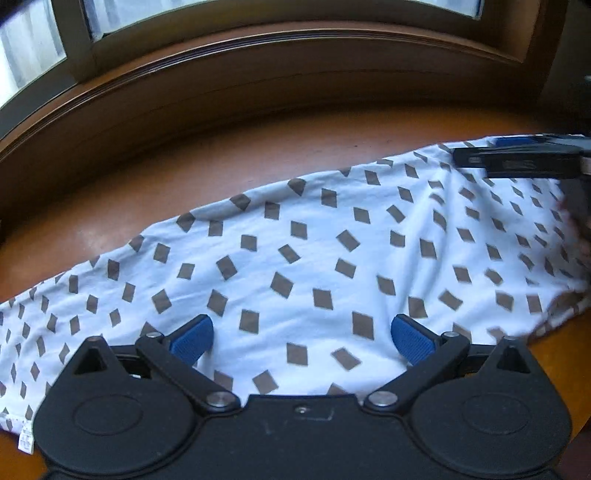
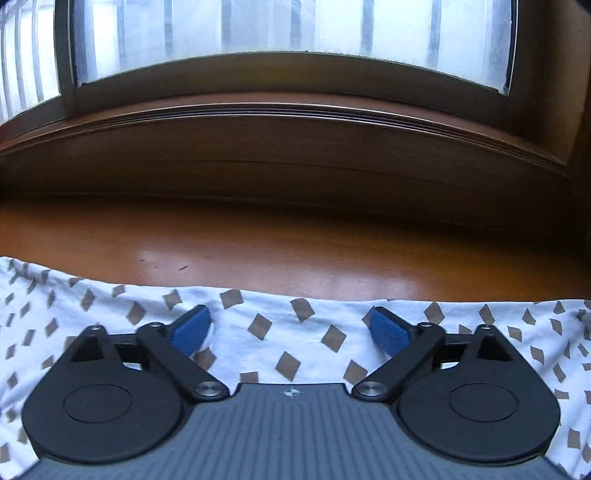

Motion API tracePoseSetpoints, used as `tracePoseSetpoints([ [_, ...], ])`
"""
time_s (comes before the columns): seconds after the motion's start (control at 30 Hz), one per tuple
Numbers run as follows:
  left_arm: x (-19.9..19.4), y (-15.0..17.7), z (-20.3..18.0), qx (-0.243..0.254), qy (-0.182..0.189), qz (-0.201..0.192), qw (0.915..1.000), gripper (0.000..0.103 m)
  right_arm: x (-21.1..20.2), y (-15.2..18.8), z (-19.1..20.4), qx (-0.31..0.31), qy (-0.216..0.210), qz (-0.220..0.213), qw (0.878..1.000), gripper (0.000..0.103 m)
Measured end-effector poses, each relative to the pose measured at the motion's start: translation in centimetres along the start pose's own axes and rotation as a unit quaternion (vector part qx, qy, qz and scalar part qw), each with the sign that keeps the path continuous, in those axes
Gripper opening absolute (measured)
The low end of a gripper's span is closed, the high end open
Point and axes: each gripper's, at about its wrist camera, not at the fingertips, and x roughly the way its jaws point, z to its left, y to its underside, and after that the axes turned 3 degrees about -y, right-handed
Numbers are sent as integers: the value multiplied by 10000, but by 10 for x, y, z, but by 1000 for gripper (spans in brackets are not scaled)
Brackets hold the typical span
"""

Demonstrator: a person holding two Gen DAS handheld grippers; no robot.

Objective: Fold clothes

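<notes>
Left tongs (image 1: 302, 338) and right tongs (image 2: 291, 330) both spread wide, gripping nothing — poised low over the diamond-print garment (image 1: 314, 258), likely seeking an edge. Garment lies along the wooden counter (image 2: 295, 254); window (image 2: 295, 29) beyond.

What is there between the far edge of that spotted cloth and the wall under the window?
Only bare table top, in the right wrist view: shiny brown wood runs from the spotted cloth to the wall under the window.
</notes>
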Motion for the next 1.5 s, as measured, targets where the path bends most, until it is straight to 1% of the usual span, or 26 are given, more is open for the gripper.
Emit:
tracePoseSetpoints([
  [0.03, -1, -2, -2, -13, -68, -7, 10000, 103, -3, 1, -1, 33, 48, -22, 10000, 82],
  [0.1, 0, -6, -5, 30, -314, -126, 9994, 103, -10, 3, -4, 100, 145, -65, 9998, 83],
  [0.13, 2, -7, -6, 56, -442, -149, 9989, 103, -20, 9, -5, 120, 187, -95, 9997, 84],
  [0.17, 4, -9, -6, 55, -493, -161, 9986, 103, -35, 19, -6, 125, 224, -134, 9996, 84],
  [0.23, 8, -10, -4, -12, -475, -169, 9987, 103, -64, 41, -9, 145, 314, -167, 9993, 85],
  [0.33, 12, -14, -3, -49, -499, -181, 9986, 103, -82, 76, -18, 237, 633, 107, 9977, 85],
  [0.4, 13, -18, -1, -26, -526, -109, 9986, 103, -88, 95, -29, 601, 778, 77, 9951, 86],
  [0.47, 10, -20, -1, 109, -599, -119, 9981, 103, -95, 102, -33, 903, 883, 13, 9920, 86],
  [0.57, 8, -21, -5, 411, -694, -228, 9965, 103, -96, 103, -24, 913, 1109, -57, 9896, 87],
  [0.63, 8, -20, -6, 413, -696, -218, 9965, 103, -97, 101, -16, 973, 1175, -50, 9883, 86],
  [0.7, 7, -21, -5, 347, -669, -175, 9970, 103, -105, 89, -21, 897, 1202, -38, 9887, 86],
  [0.73, 7, -23, -5, 286, -602, -173, 9976, 103, -109, 83, -25, 847, 1224, -70, 9888, 86],
  [0.8, 5, -29, -11, 271, -331, -263, 9987, 103, -117, 71, -40, 718, 1245, -181, 9895, 86],
  [0.9, 0, -48, -38, 482, 57, -426, 9979, 103, -120, 57, -79, 832, 1379, -204, 9867, 86],
  [1.0, 0, -73, -85, 787, 459, -645, 9938, 103, -123, 48, -113, 1037, 1341, -257, 9852, 86],
  [1.1, 12, -101, -156, 1026, 842, -897, 9871, 103, -114, 36, -150, 987, 1132, -277, 9883, 85],
  [1.17, 26, -120, -213, 1163, 1059, -1099, 9814, 103, -102, 27, -181, 973, 900, -215, 9909, 78],
  [1.2, 33, -128, -238, 1227, 1102, -1169, 9794, 103, -96, 23, -197, 944, 741, -137, 9927, 62],
  [1.23, 39, -134, -262, 1278, 1122, -1222, 9778, 103, -89, 18, -214, 915, 581, -59, 9941, 33],
  [1.27, 44, -141, -286, 1328, 1143, -1275, 9762, 103, -82, 13, -231, 885, 421, 18, 9952, 23],
  [1.3, 50, -145, -303, 1326, 1217, -1278, 9753, 103, -75, 8, -247, 890, 248, 104, 9957, 18],
  [1.37, 63, -151, -330, 1269, 1419, -1232, 9740, 103, -57, 3, -278, 927, -185, 247, 9952, 17],
  [1.4, 67, -150, -339, 1207, 1545, -1146, 9739, 103, -48, 1, -289, 911, -313, 308, 9949, 17],
  [1.47, 71, -150, -350, 1034, 1789, -825, 9749, 103, -29, -3, -308, 866, -478, 451, 9941, 17],
  [1.5, 72, -148, -354, 993, 1810, -707, 9759, 103, -19, -5, -317, 857, -543, 532, 9934, 17],
])
